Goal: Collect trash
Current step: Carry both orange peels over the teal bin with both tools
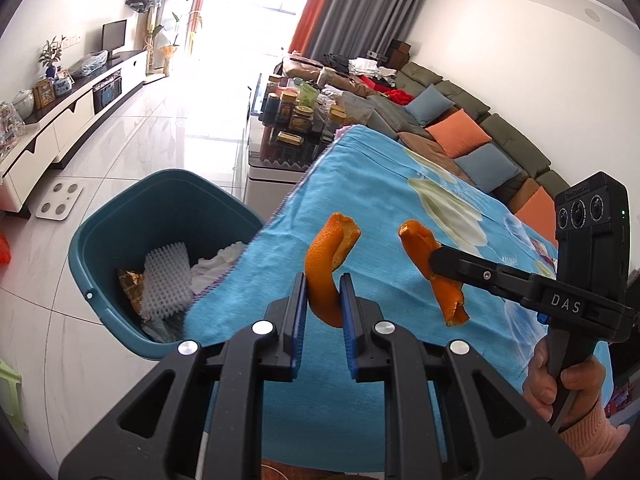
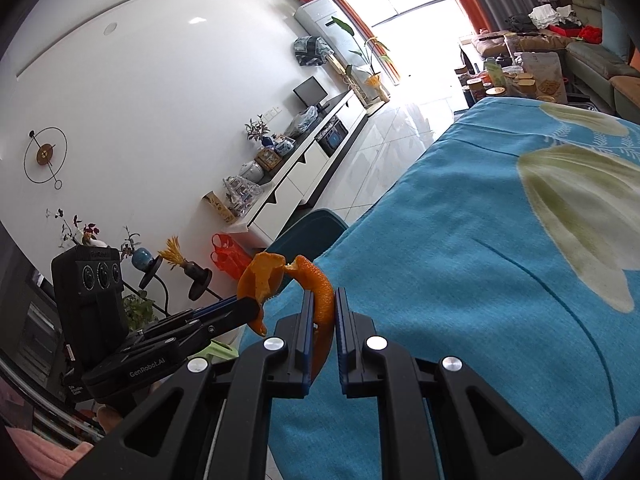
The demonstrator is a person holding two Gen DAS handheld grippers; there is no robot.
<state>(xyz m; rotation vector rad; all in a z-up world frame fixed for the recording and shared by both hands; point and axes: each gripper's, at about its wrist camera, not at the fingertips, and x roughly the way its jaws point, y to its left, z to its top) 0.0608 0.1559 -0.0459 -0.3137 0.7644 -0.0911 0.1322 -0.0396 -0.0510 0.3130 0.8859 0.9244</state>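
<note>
Item one: curled strip of orange citrus peel (image 1: 324, 276), pinched between the blue-padded jaws of the left gripper (image 1: 323, 300), long axis running roughly along the fingers with the upper end hooking over beyond the tips. Item two: second curved strip of orange citrus peel (image 2: 323, 300), likewise clamped in the jaws of the right gripper (image 2: 322, 312), its free ends projecting past the tips and back between the fingers. Both pieces are held in the air above the worktop, which is draped in a turquoise towelling cloth with pale leaf print (image 1: 400, 208); neither peel touches the cloth. The two peels sit near each other, the right one's tip almost meeting the left one's in the right wrist view. Receptacle: teal plastic waste bin (image 1: 120, 216), standing on the pale tiled floor (image 1: 132, 140) just beside the worktop's left edge, already containing a white foam fruit net (image 1: 166, 276), crumpled white paper and a gold foil wrapper. Governing relation: the bin lies to the left of and below both grippers; the left gripper appears nearer to its mouth, so its peel likely goes in first, with the right gripper needing to travel leftward across the cloth edge. Risk, as judged: the hooked peel may catch on a pad when let go.
</note>
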